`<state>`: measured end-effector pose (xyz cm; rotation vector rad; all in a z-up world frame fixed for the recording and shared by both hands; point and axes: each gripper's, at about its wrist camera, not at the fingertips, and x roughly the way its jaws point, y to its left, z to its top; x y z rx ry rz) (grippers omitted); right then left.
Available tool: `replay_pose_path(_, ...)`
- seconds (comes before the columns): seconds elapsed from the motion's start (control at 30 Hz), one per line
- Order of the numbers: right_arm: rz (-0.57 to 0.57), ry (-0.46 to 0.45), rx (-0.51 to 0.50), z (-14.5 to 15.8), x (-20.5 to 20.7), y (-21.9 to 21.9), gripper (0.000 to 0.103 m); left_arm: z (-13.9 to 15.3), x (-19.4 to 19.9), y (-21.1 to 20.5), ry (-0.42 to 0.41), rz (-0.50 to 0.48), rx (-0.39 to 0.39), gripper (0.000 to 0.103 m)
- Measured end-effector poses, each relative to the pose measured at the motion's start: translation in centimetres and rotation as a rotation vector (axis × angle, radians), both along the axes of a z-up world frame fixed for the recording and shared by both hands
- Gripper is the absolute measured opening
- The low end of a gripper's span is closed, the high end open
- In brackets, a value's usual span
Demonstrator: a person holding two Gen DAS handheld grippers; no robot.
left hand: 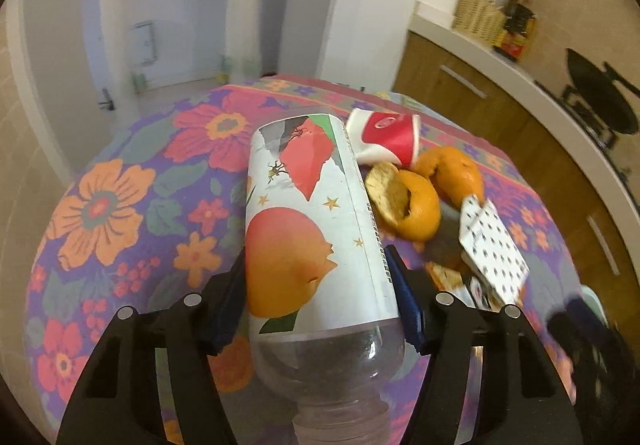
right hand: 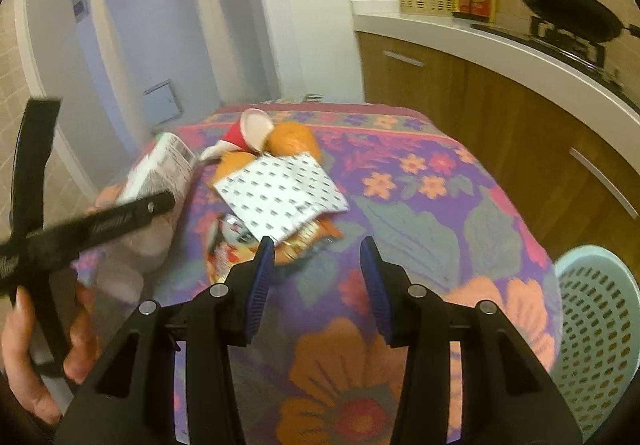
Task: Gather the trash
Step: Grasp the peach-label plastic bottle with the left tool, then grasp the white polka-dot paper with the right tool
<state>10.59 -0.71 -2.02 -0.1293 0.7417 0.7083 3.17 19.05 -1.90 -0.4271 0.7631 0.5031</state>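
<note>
My left gripper (left hand: 320,305) clamps the plastic bottle (left hand: 308,221) by its labelled body, neck toward me, above the flowered bench (left hand: 120,205). My right gripper (right hand: 318,285) hovers level, fingers parted and empty. Farther off lie orange peels (left hand: 420,201) and a red paper cup (left hand: 388,139).

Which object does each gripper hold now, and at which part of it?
The left gripper holds the plastic bottle, clamped on the lower end of its label, near the clear shoulder. The right gripper holds nothing; its jaws are open.

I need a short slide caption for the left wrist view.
Left tool grips a labelled plastic bottle above the floral tablecloth, beside orange peels and a paper cup.
</note>
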Motion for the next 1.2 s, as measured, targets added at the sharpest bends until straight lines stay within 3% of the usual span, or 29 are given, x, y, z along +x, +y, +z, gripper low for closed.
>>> replay_pose_path(0.33, 0.062, -0.013, -0.064, -0.3, 1.4, 5.4, 0.042, 0.4, -2.4, 0.2, -0.059, -0.088, 0.026, 0.061)
replay_pose_path(0.47, 0.056, -0.016, -0.076, -0.8, 2.1, 6.5, 0.057, 0.3, -2.6, 0.5, -0.077, -0.096, 0.019, 0.061)
replay_pose_path(0.67, 0.044, -0.011, -0.099, -1.2, 3.5, 7.9, 0.068, 0.0, -2.5, 0.8, -0.091, -0.099, 0.013, 0.061)
replay_pose_path(0.8, 0.052, 0.02, -0.144, -2.0, 4.2, 8.9, 0.068, -0.5, -2.3, 0.7, -0.089, -0.108, 0.004, 0.062)
replay_pose_path(0.93, 0.058, 0.042, -0.156, -2.4, 4.4, 9.0, 0.064, -0.7, -2.1, 0.4, -0.09, -0.115, 0.01, 0.062)
replay_pose_path(1.2, 0.046, 0.067, -0.132, -2.6, 4.8, 8.5, 0.04, -0.5, -2.2, 0.1, -0.099, -0.131, 0.011, 0.062)
